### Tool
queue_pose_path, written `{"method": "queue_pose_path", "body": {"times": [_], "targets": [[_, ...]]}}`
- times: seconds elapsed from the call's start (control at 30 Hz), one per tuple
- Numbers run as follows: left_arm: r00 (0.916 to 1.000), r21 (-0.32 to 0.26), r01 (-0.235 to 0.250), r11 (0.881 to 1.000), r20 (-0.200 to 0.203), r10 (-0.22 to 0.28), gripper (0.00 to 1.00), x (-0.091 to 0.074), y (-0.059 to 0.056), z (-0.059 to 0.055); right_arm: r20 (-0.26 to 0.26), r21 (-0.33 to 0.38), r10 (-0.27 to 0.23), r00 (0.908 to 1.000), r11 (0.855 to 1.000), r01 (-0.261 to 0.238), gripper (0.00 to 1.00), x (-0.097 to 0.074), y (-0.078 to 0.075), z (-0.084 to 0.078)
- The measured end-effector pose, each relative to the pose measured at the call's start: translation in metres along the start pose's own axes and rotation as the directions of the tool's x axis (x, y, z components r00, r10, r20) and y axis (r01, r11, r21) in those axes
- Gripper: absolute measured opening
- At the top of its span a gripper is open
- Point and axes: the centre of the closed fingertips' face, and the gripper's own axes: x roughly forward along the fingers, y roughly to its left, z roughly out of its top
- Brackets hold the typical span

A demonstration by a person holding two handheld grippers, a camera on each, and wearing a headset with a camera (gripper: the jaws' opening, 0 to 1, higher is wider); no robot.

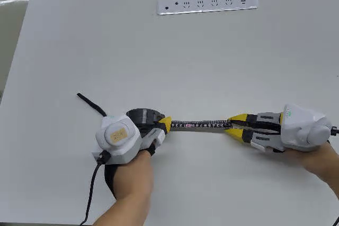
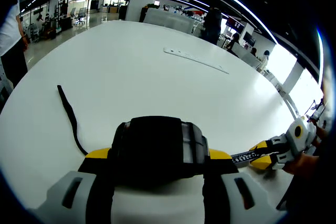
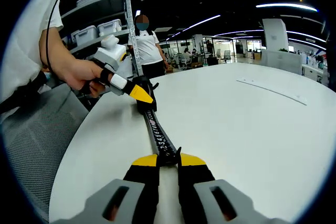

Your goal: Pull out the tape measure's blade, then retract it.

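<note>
Tape measure [image 1: 143,116]: sitting on my side of the power strip [image 1: 207,3], black case [image 2: 157,137] clamped in the left gripper [image 2: 157,156]. Blade [image 3: 156,129]: I am pinching its tip in the right gripper [image 3: 168,160]; the right gripper view is adding a bystander [image 3: 147,45].

Small scale numerals run along the tape measure's blade [image 3: 157,135], individually barely legible.

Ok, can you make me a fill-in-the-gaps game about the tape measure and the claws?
The left claw is shut on the tape measure's case, which is coloured ____. The right claw is shut on the end of the blade, which has ____ printed along it. The power strip lies on the ____ table.
Missing words: black, numbers, white.
</note>
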Motion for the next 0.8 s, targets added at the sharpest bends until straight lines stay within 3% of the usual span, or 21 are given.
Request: {"method": "queue_pose_path", "body": {"times": [0.8], "targets": [[1.0, -0.008, 0.002, 1.0, 0.0, -0.002, 0.67, 0.0, 0.001, 0.001, 0.002, -0.022, 0.021, 0.9998, 1.0, -0.021, 0.12, 0.028, 0.003, 0.003]]}}
